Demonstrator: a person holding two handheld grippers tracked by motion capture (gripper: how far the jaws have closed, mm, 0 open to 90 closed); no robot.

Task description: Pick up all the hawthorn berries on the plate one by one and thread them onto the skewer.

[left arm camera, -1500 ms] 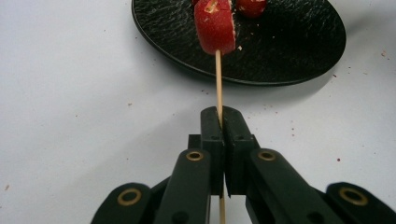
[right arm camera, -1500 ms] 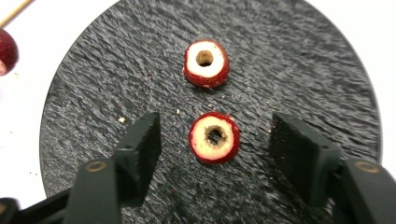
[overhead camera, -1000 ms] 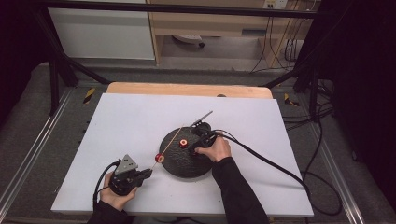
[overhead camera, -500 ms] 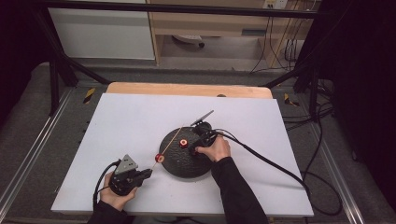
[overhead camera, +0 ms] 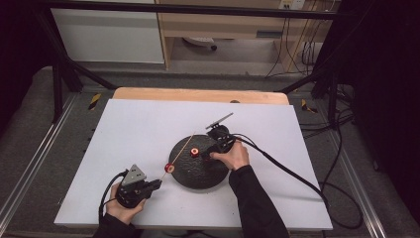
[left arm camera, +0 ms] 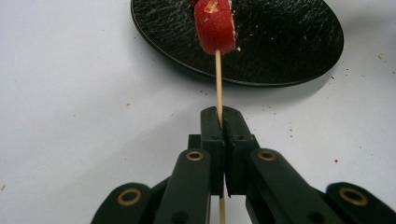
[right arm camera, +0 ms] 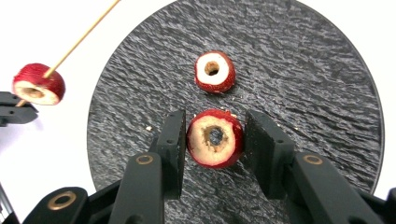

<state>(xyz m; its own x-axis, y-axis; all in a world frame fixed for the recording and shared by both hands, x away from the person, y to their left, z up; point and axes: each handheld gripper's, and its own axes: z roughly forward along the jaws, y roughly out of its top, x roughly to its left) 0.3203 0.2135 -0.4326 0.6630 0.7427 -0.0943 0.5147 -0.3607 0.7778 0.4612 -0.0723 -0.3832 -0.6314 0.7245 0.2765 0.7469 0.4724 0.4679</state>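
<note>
While the left gripper (left arm camera: 219,122) is clamping the skewer (left arm camera: 217,79) pointing up-frame, the right gripper (right arm camera: 215,135) is straddling a slice (right arm camera: 215,138) mid-plate (right arm camera: 327,70), jaws part-open, seemingly not pressing; the skewer tip is lying upper left.

We see a white surface (overhead camera: 124,134) with a wooden strip (overhead camera: 198,94) along its far edge. Grey floor matting (overhead camera: 29,129) flanks it on both sides. Beyond stand a white cabinet (overhead camera: 109,34) and a wooden shelf unit (overhead camera: 223,25). Black cables (overhead camera: 341,163) trail across the floor at right.
</note>
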